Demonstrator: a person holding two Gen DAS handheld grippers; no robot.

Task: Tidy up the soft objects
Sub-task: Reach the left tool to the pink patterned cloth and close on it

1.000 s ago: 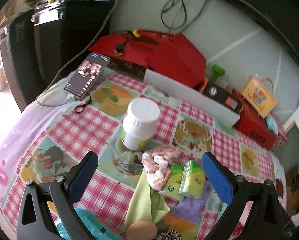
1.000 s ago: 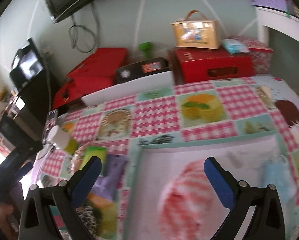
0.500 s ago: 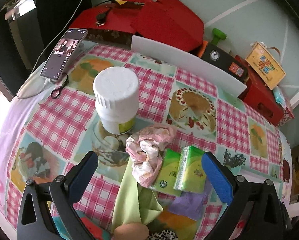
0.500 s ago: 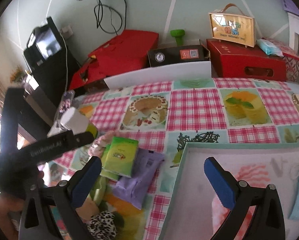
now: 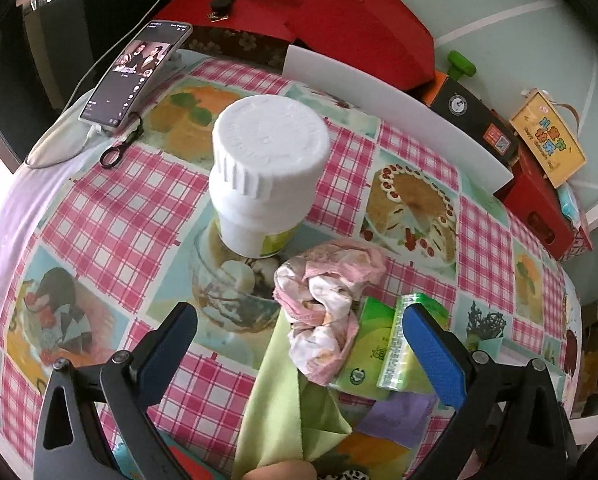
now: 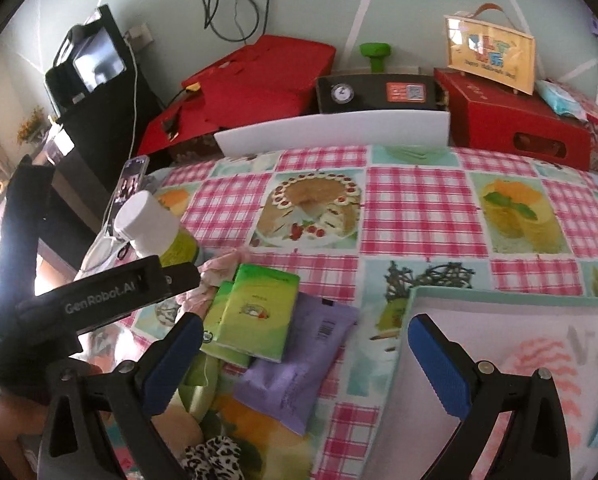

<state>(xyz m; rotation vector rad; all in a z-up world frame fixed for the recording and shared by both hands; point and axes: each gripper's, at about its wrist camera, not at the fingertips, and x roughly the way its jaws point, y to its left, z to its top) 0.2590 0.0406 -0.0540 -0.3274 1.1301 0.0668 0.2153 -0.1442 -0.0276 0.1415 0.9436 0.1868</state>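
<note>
A crumpled pink and white cloth [image 5: 323, 312] lies on the checked tablecloth, just ahead of my open left gripper [image 5: 299, 344] and between its blue pads. A light green cloth [image 5: 283, 408] spreads under it. Two green tissue packs [image 5: 387, 356] [image 6: 259, 312] and a purple pack [image 6: 299, 364] lie to the right. My right gripper [image 6: 303, 360] hangs open above the purple pack, holding nothing. A leopard-print item [image 6: 215, 456] shows at the bottom edge. The left gripper's black body [image 6: 99, 292] crosses the right wrist view.
A white-capped bottle [image 5: 263, 176] stands just behind the pink cloth. A pale box [image 6: 511, 380] with a pink striped item sits at the right. A phone [image 5: 139, 72], red boxes [image 5: 331, 20] and a white board [image 5: 395, 116] line the far edge.
My left gripper has moved forward and down toward the pink cloth and bottle. My right gripper has swung left from over the box to above the tissue packs.
</note>
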